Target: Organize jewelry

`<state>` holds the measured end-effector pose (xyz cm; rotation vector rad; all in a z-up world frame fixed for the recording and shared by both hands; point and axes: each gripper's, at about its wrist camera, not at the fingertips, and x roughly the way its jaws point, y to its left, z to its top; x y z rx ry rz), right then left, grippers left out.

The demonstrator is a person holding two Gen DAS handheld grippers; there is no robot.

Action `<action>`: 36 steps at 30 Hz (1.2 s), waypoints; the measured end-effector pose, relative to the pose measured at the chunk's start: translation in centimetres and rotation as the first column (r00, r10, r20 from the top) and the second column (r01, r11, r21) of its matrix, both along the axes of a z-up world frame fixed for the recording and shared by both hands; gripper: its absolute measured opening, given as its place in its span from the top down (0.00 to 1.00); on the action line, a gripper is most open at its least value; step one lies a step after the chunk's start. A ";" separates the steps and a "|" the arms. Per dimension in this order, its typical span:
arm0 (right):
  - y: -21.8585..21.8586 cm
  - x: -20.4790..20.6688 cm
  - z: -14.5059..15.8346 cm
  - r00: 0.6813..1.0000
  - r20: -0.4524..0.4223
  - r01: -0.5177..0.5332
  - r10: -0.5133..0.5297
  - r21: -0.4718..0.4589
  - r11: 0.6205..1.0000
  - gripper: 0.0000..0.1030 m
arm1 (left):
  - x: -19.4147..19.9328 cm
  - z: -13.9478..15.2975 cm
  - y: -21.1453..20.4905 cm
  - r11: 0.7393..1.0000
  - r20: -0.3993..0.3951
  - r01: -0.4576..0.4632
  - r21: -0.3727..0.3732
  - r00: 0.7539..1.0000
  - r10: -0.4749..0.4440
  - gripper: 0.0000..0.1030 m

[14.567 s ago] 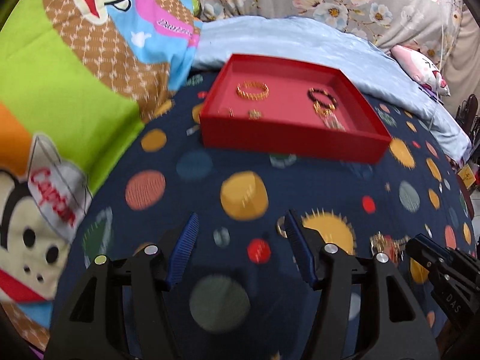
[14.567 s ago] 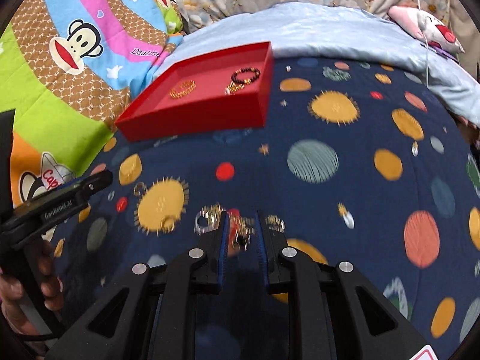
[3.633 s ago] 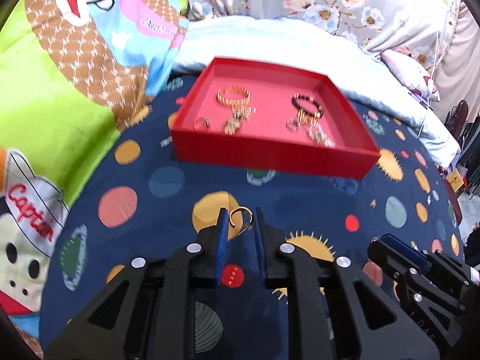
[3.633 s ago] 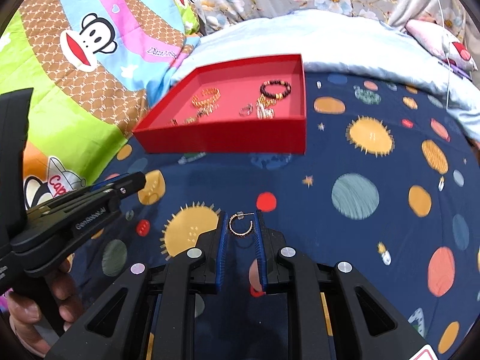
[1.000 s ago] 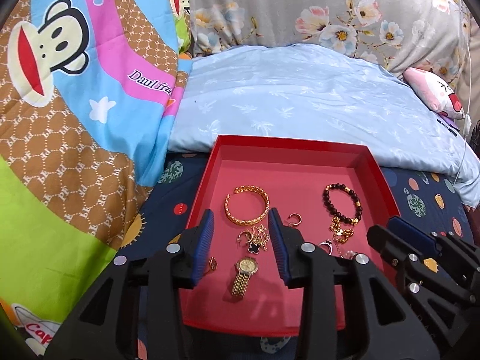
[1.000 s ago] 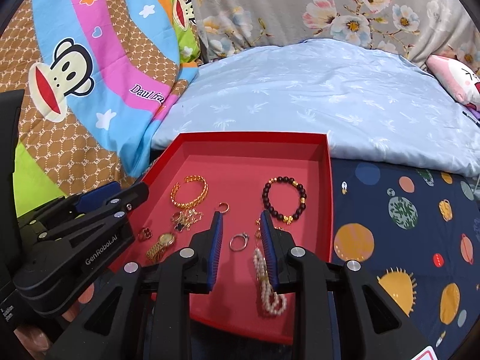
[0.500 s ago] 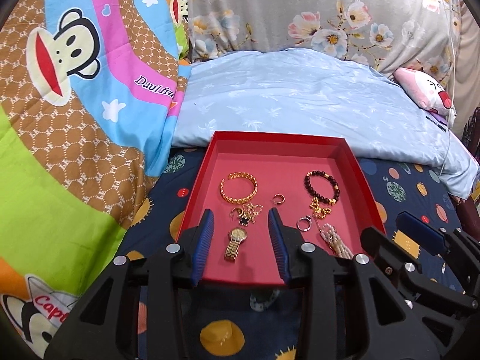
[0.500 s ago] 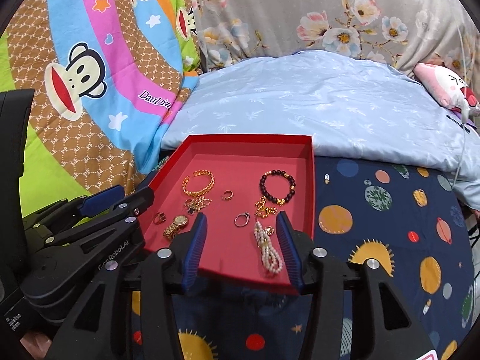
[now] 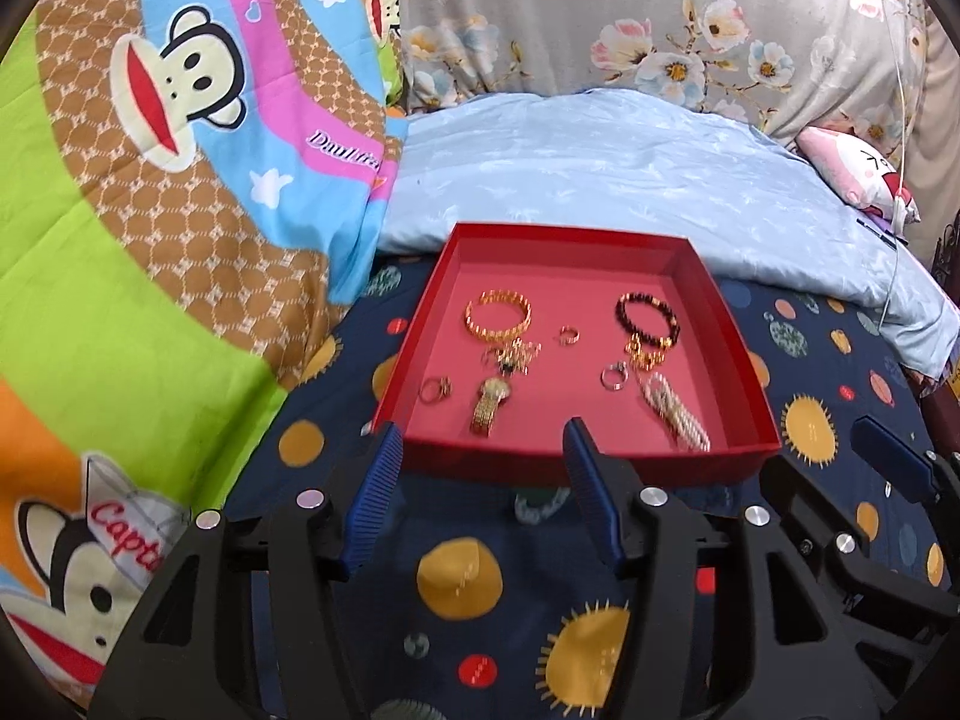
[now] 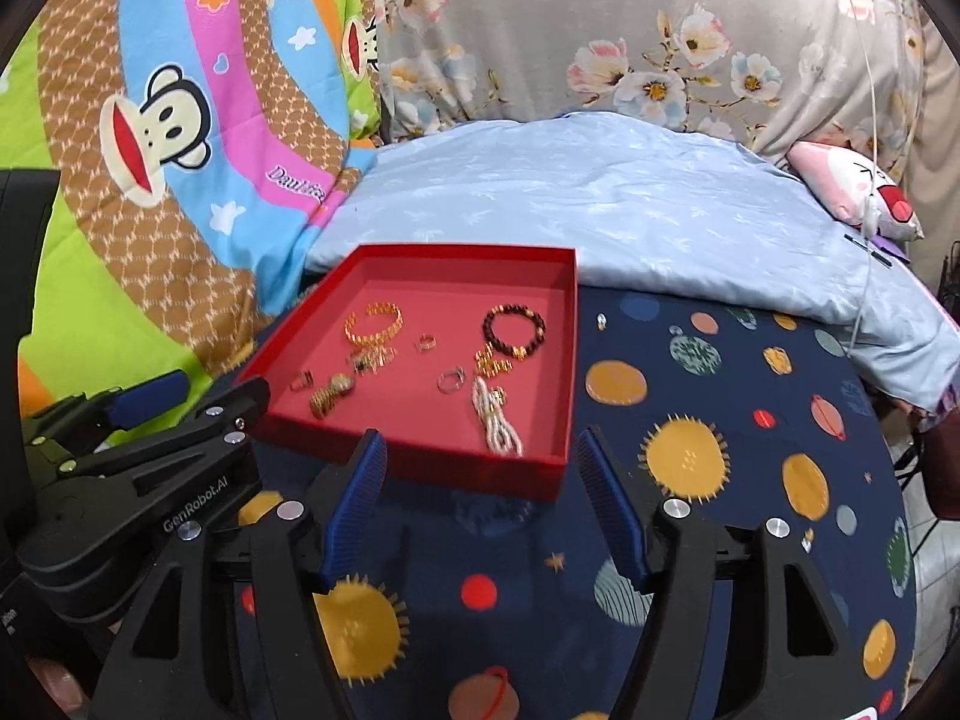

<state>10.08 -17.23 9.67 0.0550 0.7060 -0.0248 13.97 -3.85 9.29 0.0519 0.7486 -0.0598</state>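
Both hand-held grippers, left (image 9: 480,498) and right (image 10: 483,498), have just been opening and hang wide and empty (nothing between either pair) at six o'clock of the red tray (image 9: 576,462). The jewelry looks sorted; next, probably check the bed for strays.

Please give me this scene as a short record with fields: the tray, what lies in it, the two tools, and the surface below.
tray: red tray, open, on the cloth
in tray, left part: gold bangle, watch, small ring
in tray, right part: dark bead bracelet, pearl strand, silver ring
left tool: open, nothing between the jaws, in front of the tray
right tool: open, nothing between the jaws, in front of the tray
surface: navy planet cloth
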 end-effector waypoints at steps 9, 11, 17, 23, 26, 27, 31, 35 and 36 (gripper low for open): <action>-0.3 -2.6 -2.8 1.000 -0.015 0.017 -0.017 0.003 1.000 0.31 | -2.4 -2.6 0.5 0.999 -0.018 -0.047 0.025 0.999 0.047 0.28; -0.4 -2.8 -3.5 1.000 -0.022 0.015 -0.015 0.009 1.000 0.31 | -2.7 -3.3 0.4 0.998 -0.023 -0.051 0.032 0.998 0.052 0.26; -0.4 -3.1 -5.3 0.999 -0.026 0.020 -0.020 -0.014 1.000 0.29 | -3.3 -5.0 0.1 0.995 0.001 -0.066 0.075 0.998 0.066 0.23; -0.7 -3.1 -6.8 0.998 -0.050 0.035 -0.036 -0.015 0.999 0.24 | -3.4 -6.5 0.3 0.994 -0.002 -0.085 0.069 0.996 0.085 0.15; -1.0 -3.0 -7.1 0.997 -0.062 0.047 -0.047 -0.006 0.999 0.22 | -3.4 -7.5 0.4 0.993 -0.016 -0.091 0.077 0.996 0.092 0.11; -1.0 -2.9 -7.1 0.996 -0.068 0.051 -0.052 -0.007 0.999 0.21 | -3.3 -7.7 0.4 0.993 -0.028 -0.089 0.074 0.995 0.091 0.09; -1.1 -2.6 -7.5 0.994 -0.093 0.055 -0.055 -0.005 0.998 0.19 | -2.8 -8.2 0.4 0.993 -0.065 -0.090 0.080 0.993 0.095 0.09; -1.2 -2.6 -7.6 0.993 -0.096 0.065 -0.065 -0.007 0.998 0.19 | -2.9 -8.2 0.2 0.990 -0.056 -0.098 0.105 0.993 0.105 0.09; -1.3 -2.6 -7.6 0.993 -0.098 0.067 -0.067 -0.006 0.998 0.19 | -2.9 -8.2 0.1 0.989 -0.057 -0.100 0.112 0.993 0.107 0.09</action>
